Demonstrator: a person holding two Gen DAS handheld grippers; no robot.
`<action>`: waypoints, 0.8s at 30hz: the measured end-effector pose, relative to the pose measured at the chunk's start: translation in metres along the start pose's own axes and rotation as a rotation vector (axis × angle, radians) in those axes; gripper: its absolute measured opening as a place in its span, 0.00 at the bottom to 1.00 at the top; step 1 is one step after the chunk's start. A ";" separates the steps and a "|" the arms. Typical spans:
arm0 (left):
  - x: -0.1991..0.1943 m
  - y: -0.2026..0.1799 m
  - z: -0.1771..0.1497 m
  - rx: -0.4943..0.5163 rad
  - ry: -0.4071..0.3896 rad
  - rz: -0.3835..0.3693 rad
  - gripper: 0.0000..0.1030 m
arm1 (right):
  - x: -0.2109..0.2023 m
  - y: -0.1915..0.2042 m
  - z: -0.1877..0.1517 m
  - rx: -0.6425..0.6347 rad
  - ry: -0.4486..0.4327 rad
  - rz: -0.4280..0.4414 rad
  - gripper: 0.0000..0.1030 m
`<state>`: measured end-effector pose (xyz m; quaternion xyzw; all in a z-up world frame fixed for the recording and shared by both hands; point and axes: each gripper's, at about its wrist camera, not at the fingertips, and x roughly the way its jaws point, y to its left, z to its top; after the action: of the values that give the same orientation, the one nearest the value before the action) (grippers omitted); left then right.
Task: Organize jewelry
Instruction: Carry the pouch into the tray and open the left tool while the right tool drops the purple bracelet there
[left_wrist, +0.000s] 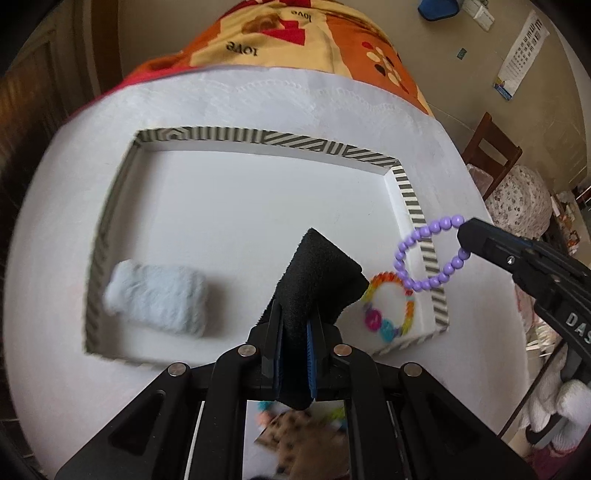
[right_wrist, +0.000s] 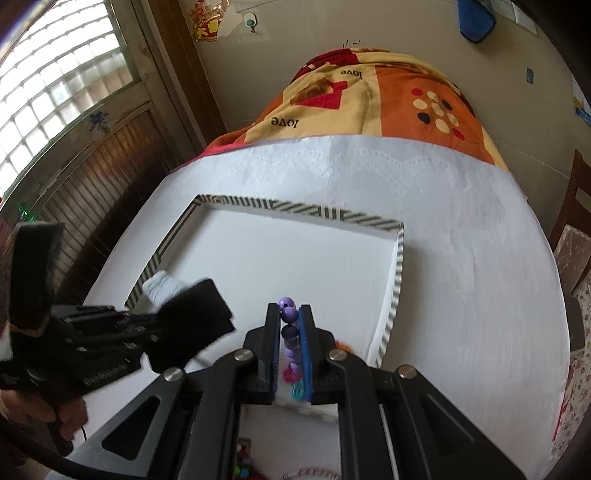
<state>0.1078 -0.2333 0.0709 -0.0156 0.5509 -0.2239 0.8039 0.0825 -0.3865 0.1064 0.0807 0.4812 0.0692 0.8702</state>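
A shallow white tray with a striped rim (left_wrist: 406, 195) lies on the white table; it also shows in the right wrist view (right_wrist: 395, 295). My left gripper (left_wrist: 295, 328) is shut on a black fuzzy band (left_wrist: 317, 273) and holds it above the tray; it shows at the left of the right wrist view (right_wrist: 192, 314). My right gripper (right_wrist: 290, 325) is shut on a purple bead bracelet (left_wrist: 424, 254), which hangs over the tray's right rim; its beads (right_wrist: 289, 314) show between the jaws. A rainbow bead bracelet (left_wrist: 388, 310) and a pale blue fuzzy scrunchie (left_wrist: 155, 295) lie in the tray.
A patterned orange blanket (right_wrist: 369, 96) lies beyond the table's far edge. A wooden chair (left_wrist: 491, 155) stands at the right. More small colourful items (left_wrist: 295, 424) lie on the table below my left gripper. A window and wooden panelling (right_wrist: 74, 110) are at the left.
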 end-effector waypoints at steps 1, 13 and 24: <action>0.006 -0.001 0.004 -0.008 0.010 -0.015 0.00 | 0.001 -0.001 0.005 0.000 -0.003 -0.002 0.10; 0.046 0.000 0.007 -0.073 0.072 -0.115 0.09 | 0.045 0.005 0.045 0.019 0.011 0.082 0.10; 0.006 0.058 -0.012 -0.207 0.032 -0.160 0.34 | 0.106 0.031 0.052 0.056 0.101 0.253 0.10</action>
<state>0.1183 -0.1806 0.0455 -0.1387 0.5807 -0.2294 0.7687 0.1814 -0.3389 0.0529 0.1613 0.5120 0.1690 0.8266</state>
